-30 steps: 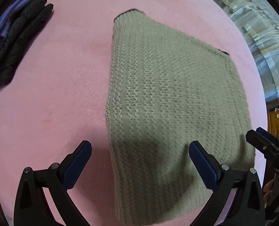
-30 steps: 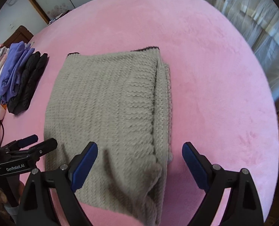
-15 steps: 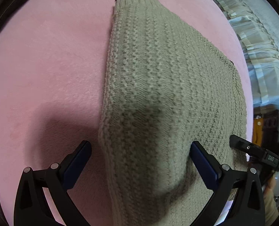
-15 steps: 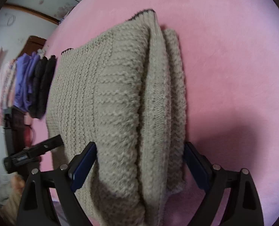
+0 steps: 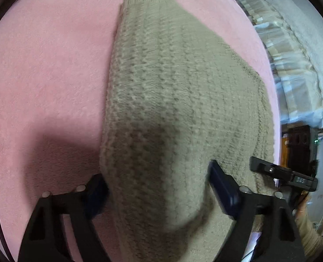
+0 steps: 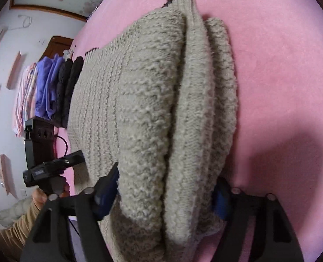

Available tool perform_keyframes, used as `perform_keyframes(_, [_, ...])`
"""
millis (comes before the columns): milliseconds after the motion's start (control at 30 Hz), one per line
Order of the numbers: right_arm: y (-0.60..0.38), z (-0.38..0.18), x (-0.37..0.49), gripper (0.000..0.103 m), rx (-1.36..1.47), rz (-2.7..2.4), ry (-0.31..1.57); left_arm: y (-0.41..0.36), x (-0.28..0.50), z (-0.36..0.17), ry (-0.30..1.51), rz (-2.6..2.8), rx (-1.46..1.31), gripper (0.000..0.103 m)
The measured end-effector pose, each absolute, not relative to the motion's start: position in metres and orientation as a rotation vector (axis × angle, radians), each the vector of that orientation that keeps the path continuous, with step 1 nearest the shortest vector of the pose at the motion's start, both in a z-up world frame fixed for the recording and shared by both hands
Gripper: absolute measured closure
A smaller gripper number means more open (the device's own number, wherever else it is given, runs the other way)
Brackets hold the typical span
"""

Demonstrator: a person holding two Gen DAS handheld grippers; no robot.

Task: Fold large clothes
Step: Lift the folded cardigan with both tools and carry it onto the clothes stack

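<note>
The left gripper (image 5: 159, 187) has its jaws spread wide, one blue pad on each side of the near left edge of the sweater (image 5: 179, 100). The left pad sits just beside the knit's folded edge, low against the bed (image 5: 41, 69); the right pad rests on top of the knit. The fabric bulges up between them, but whether the pads press it cannot be told, and this part of the view is blurred. The gripper is low and points forward along the sweater's length.

The sweater, a beige knit, lies folded on the pink bed, its ribbed, dark-trimmed hem at the far end. Left of the sweater in the right wrist view, a pile of clothes (image 6: 52, 89), purple and black, lies at the bed's edge.

The right gripper (image 6: 165, 194) also has its jaws wide apart, astride the sweater's near right edge, where thick stacked folds run lengthwise. The left pad touches the top layer; the right pad is mostly hidden behind the outer fold, close to the bed. No squeeze on the knit shows. This gripper too sits low, aimed along the folds. Each gripper shows at the sweater's side in the other's view.
</note>
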State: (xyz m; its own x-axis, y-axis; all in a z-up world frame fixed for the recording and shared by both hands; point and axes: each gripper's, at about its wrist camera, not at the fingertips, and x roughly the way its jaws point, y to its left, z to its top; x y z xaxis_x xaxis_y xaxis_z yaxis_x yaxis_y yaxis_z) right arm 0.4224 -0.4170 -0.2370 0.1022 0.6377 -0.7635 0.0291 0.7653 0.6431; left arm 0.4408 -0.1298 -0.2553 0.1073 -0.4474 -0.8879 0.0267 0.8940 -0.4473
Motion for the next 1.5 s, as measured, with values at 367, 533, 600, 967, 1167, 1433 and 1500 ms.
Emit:
perform_keyframes(367, [-0.388,-0.155,0.393,0.059,0.398,0.445,1.338,-0.154,0.403,-0.159,1.330,-0.256,-0.195,0.054])
perform_keyframes(533, [-0.363,-0.103,0.371,0.059,0.400,0.446,1.317,-0.124,0.381,-0.104,1.299,-0.267,-0.219,0.054])
perform_keyframes(600, [-0.345,-0.081,0.365,0.059,0.383,0.457,1.300,-0.106,0.375,-0.083,1.281,-0.269,-0.212,0.054])
perform_keyframes(967, [-0.175,0.027,0.400,0.059,0.415,0.514,1.132,0.084,0.420,0.050,1.103,-0.294,-0.137,0.054])
perform_keyframes(1167, [-0.055,0.058,0.470,0.059,0.460,0.596,1.018,0.221,0.492,0.102,1.005,-0.219,-0.101,0.054])
perform_keyframes(1433, [0.059,0.057,0.584,0.059,0.462,0.667,0.983,0.348,0.596,0.099,0.963,-0.188,-0.125,0.054])
perform_keyframes(1500, [0.077,0.049,0.606,0.059,0.450,0.663,0.980,0.359,0.621,0.086,0.958,-0.194,-0.128,0.054])
